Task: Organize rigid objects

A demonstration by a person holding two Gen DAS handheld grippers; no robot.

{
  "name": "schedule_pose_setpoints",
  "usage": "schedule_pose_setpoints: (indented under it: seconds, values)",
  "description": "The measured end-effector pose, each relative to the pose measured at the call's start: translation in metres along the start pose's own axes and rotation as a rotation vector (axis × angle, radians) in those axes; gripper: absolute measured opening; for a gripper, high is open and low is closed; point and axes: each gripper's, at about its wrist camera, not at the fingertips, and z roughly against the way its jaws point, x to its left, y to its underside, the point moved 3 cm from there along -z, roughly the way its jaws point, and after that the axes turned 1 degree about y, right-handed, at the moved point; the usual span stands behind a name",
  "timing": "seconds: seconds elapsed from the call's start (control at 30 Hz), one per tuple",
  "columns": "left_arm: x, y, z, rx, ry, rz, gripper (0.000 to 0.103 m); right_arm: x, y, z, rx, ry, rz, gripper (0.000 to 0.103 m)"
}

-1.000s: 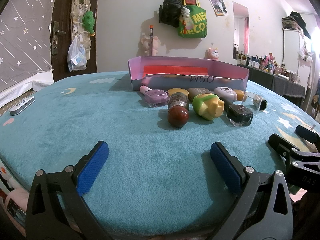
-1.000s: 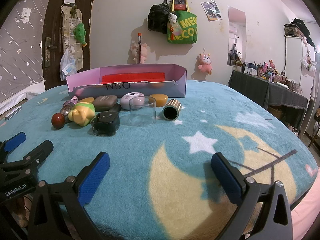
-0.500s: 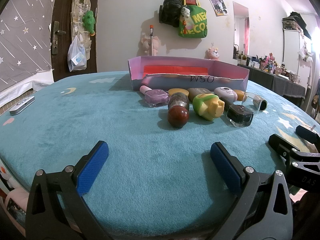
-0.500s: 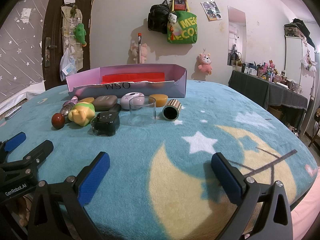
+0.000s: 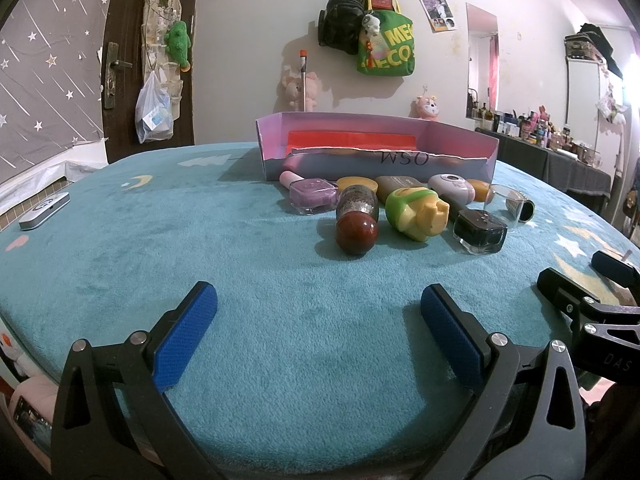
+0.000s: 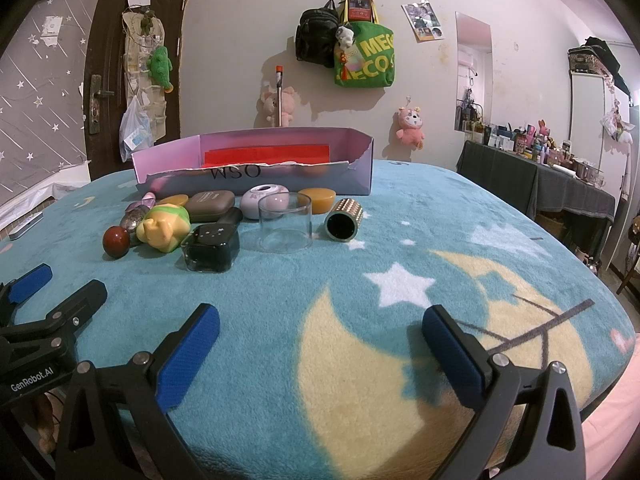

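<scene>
Clutter is seen bunched along the near wall of one pink box (image 6: 256, 172), toward the far edge of the teal-blanketed counter (image 5: 240, 320). Both the left gripper (image 5: 318, 338) and the right gripper (image 6: 320, 354) are held wide apart, nothing between the fingers, well short of the pile. One red ball (image 5: 356, 235), one green-and-yellow toy (image 5: 416, 213), one dark square bottle (image 6: 211, 249), one clear glass (image 6: 285, 222), one gold studded tube (image 6: 344, 222), one lilac bottle (image 5: 314, 196) and two amber discs are counted; pieces behind are partly hidden. The ball could be nudged and rolled off, and the glass could be tipped, if a reach is made carelessly into such tight packing.
</scene>
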Motion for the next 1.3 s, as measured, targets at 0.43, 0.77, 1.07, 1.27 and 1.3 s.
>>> schedule_pose_setpoints:
  seconds: [0.43,0.77,1.07,1.27,1.3]
  values:
    - [0.000,0.000,0.000,0.000,0.000,0.001,0.103,0.000,0.000,0.000,-0.001,0.000,0.000,0.103]
    - [0.000,0.000,0.000,0.003,0.000,0.000,0.103,0.001,0.001,0.000,0.001,0.000,0.000,0.103]
    - [0.004,-0.019,-0.004,0.021,0.015,0.014,0.103,-0.002,-0.008,-0.005,0.027,-0.022,-0.002,0.103]
    - [0.003,-0.040,-0.011,0.038,0.022,0.004,0.103,-0.003,-0.022,-0.014,0.048,-0.022,-0.014,0.103]
    - [0.003,-0.041,-0.011,0.040,0.023,0.004,0.103,-0.005,-0.025,-0.014,0.048,-0.020,-0.018,0.103]
